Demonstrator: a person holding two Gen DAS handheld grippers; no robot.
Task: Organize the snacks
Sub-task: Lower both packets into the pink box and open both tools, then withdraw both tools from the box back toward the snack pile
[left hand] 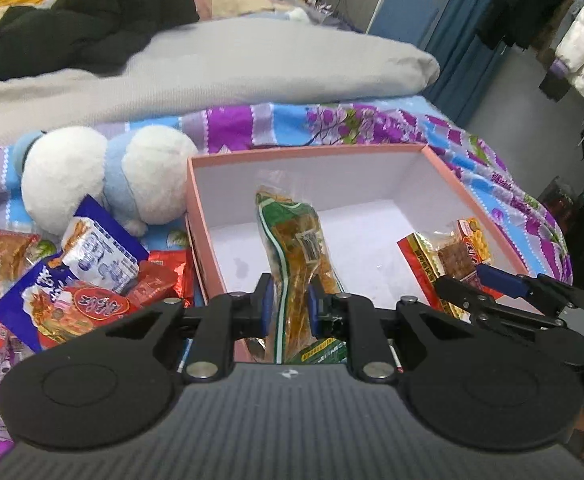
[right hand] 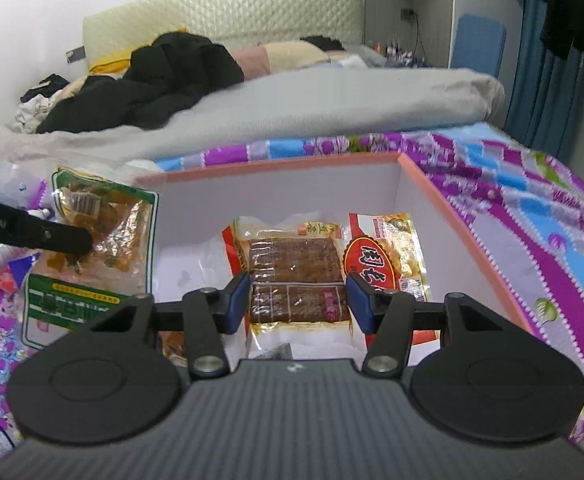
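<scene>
Left gripper (left hand: 290, 306) clamped on green-edged clear plastic packet of orange snack (left hand: 297, 248), long axis pointing away from claw, hanging over pink cardboard box (left hand: 311, 152). Right gripper (right hand: 297, 300) grasping red-and-gold packet of brown bars (right hand: 295, 276), apparently just above box floor, long axis crosswise to claw.
</scene>
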